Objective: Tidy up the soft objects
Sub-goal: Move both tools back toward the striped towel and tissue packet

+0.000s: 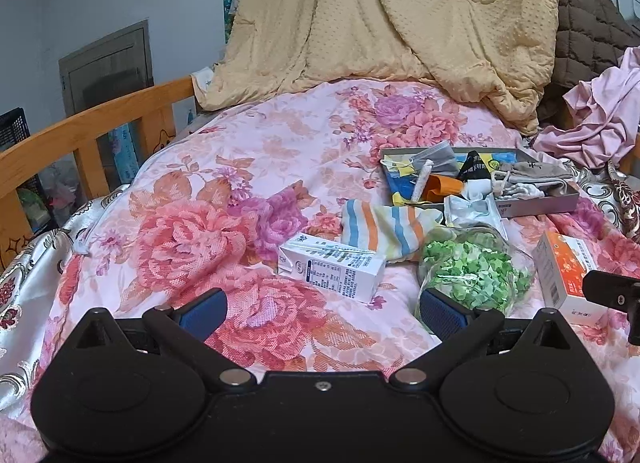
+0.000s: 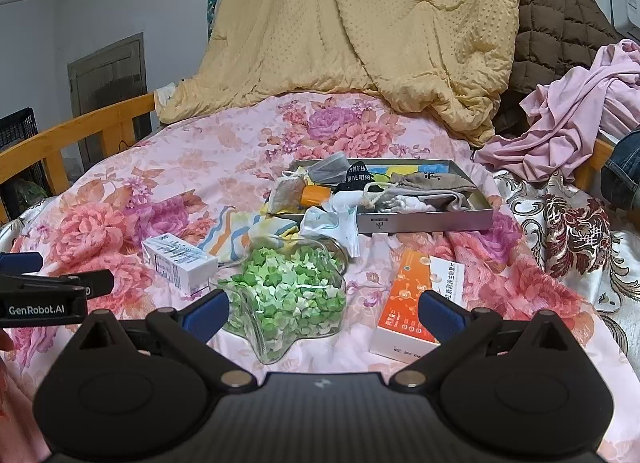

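A striped sock [image 1: 380,233] [image 2: 236,233] lies on the floral bedspread just in front of a shallow grey tray [image 1: 536,205] [image 2: 424,221]. The tray holds a grey drawstring pouch [image 1: 536,171] [image 2: 424,183], a grey face mask [image 2: 328,169] and other small items. A white packet [image 1: 474,209] [image 2: 332,223] leans on the tray's front edge. My left gripper [image 1: 323,313] hovers open over the bedspread, short of a milk carton [image 1: 332,269] [image 2: 180,263]. My right gripper [image 2: 323,313] is open and empty, just behind a glass jar of green paper stars [image 2: 292,291] [image 1: 474,271].
An orange-and-white box [image 2: 420,303] [image 1: 568,275] lies right of the jar. A yellow quilt [image 1: 380,23] and brown padded coat [image 2: 560,23] are piled at the back, with pink cloth [image 2: 580,111] at right. A wooden bed rail [image 1: 92,131] runs along the left.
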{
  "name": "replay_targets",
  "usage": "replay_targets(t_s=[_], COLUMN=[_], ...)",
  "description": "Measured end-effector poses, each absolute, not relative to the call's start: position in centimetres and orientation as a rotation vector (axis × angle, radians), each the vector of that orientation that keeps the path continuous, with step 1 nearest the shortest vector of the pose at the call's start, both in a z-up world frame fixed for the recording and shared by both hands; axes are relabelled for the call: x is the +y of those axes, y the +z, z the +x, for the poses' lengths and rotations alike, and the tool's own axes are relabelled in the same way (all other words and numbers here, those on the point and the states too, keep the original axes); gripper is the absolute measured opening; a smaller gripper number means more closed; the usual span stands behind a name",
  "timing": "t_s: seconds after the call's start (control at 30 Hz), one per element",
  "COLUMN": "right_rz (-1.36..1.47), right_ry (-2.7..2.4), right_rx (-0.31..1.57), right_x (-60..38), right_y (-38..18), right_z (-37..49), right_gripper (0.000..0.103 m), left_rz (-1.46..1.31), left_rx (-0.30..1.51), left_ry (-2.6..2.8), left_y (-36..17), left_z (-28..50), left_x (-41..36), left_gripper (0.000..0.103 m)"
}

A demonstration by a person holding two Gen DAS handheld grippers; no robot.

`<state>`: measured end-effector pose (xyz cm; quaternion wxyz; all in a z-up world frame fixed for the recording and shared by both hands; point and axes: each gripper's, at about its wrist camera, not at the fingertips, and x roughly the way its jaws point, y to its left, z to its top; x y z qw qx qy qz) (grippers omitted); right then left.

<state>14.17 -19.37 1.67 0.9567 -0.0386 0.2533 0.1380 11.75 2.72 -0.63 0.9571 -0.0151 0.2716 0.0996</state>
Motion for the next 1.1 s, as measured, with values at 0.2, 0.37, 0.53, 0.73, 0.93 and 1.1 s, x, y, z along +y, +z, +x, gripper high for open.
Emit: replay_targets(t_s=[0.2,0.37,0.53,0.73,0.93,1.1], right_rz=[-0.072,-0.06,-0.054,-0.062,-0.103,-0.104], right_ry=[0.287,0.297,0.306,0.322,0.32,0.318], right_rx=[0.51,0.51,0.49,0.474,0.465,0.474], right_x=[-19.4,-19.1,-18.8,-18.3,-17.9,-18.1], right_y=[1.6,1.7,2.1,2.5,2.4,2.2], right_z=[14.3,14.6,15.0,16.3,18.3,20.0], right_gripper=[0.103,0.103,0.103,0.103,0.103,0.103], left_rz=[-0.062,-0.06,-0.103,-0.111,-0.069,-0.033], left_rx=[0.541,0.548,0.552,0.567,0.563,0.571], left_ry=[0.19,0.18,0.174,0.168,0.141,0.137], left_y=[0.0,-0.1,0.1,0.1,0.1,-0.3], left_z=[11.8,12.3,13.0,14.8,17.3,19.5], left_x=[2.6,2.4,2.8,3.3,3.4,3.8], left_gripper=[0.102,0.102,0.102,0.102,0.102,0.102])
